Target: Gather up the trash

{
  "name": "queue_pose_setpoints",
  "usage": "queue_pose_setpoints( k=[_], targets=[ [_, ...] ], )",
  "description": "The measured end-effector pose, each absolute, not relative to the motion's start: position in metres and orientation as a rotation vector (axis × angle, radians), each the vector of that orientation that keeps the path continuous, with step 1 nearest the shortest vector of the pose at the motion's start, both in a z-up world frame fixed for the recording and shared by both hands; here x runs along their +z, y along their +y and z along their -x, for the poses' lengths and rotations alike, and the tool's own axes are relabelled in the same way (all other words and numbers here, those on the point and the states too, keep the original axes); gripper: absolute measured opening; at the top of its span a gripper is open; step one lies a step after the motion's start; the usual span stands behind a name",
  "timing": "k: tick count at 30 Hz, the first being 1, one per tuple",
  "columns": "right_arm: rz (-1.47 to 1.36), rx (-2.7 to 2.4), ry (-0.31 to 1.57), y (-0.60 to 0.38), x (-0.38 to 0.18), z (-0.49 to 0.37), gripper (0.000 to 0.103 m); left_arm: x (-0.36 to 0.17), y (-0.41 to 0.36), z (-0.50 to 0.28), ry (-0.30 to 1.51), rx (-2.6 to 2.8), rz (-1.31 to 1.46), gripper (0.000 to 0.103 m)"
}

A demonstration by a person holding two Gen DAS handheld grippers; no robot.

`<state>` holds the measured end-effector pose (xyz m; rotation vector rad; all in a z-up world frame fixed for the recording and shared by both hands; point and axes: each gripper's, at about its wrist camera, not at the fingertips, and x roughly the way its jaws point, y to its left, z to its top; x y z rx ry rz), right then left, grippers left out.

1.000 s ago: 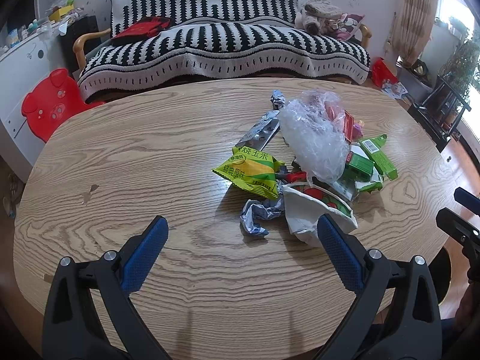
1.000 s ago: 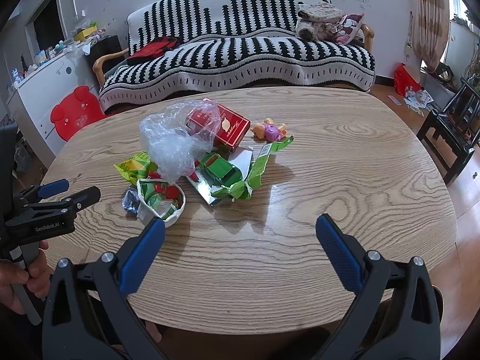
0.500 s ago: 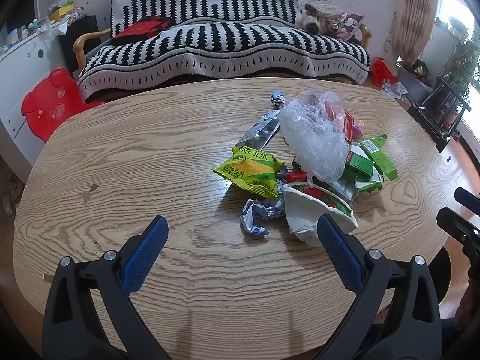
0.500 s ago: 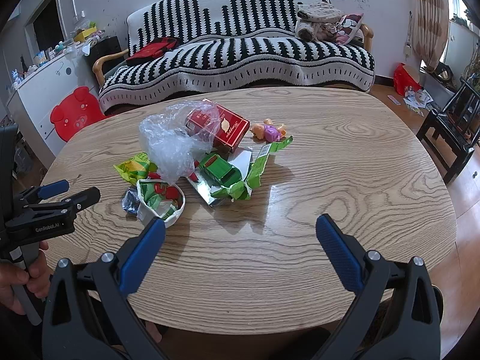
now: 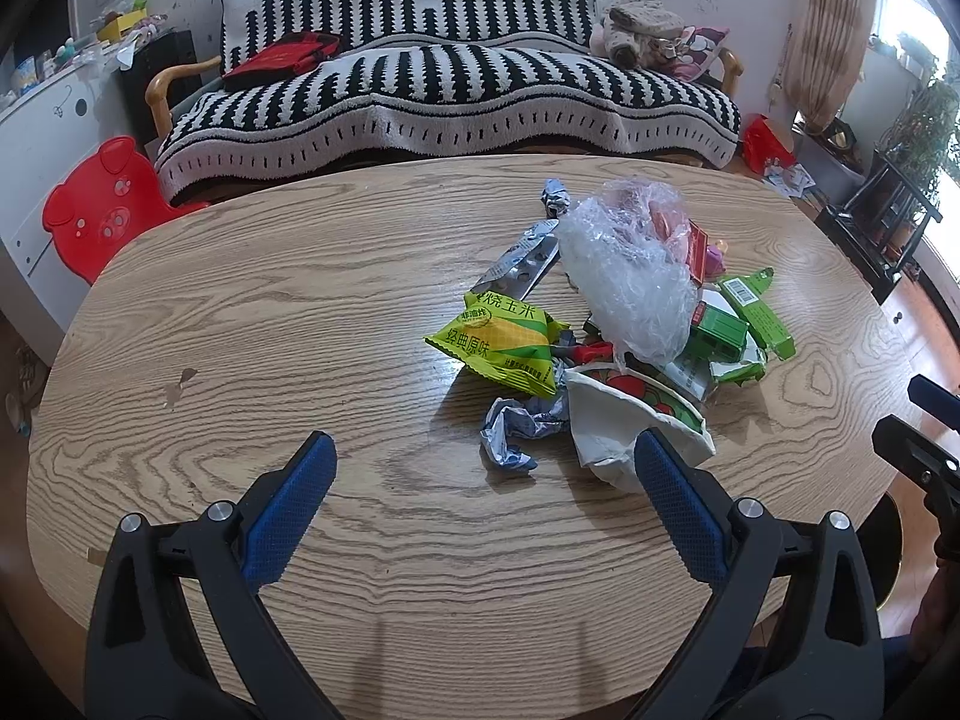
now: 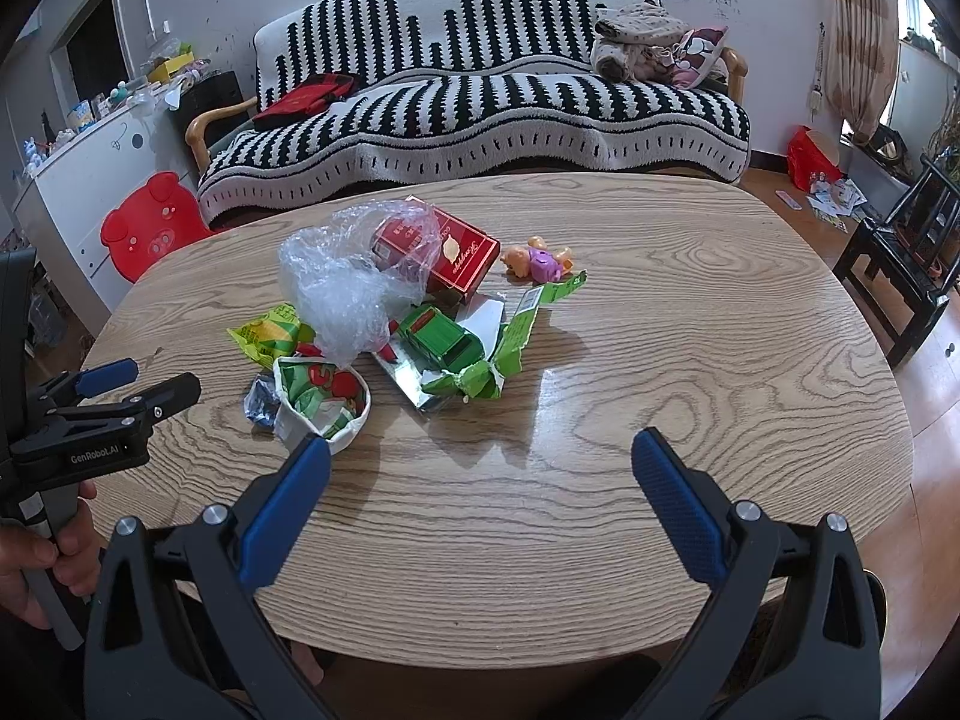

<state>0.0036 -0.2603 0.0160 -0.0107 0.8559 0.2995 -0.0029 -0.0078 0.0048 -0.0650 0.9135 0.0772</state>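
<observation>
Crinkled clear plastic bag (image 5: 630,288) atop wrappers (image 5: 504,342)

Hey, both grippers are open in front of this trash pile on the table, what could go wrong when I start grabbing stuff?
1. The clear plastic bag is draped over the red box; pulling it may drag the box or scatter wrappers.
2. The small toy figure lies beside the green packaging and might get collected by mistake.
3. The left hand-held gripper and right hand-held gripper both face the pile and may collide.
</observation>
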Motion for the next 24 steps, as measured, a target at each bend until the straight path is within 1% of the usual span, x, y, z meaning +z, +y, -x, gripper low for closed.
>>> queue_pose_setpoints(
  k=[20,24],
  targets=[
    [0.010,0.302,0.856,-0.260,0.015,-0.003,0.097,0.004,-0.008,0.003,0.914,0.076,0.062,0.097],
    [-0.004,0.293,0.859,-0.263,0.013,-0.007,0.097,0.011,0.003,-0.004,0.890,0.090,0.045,0.097]
  ],
)
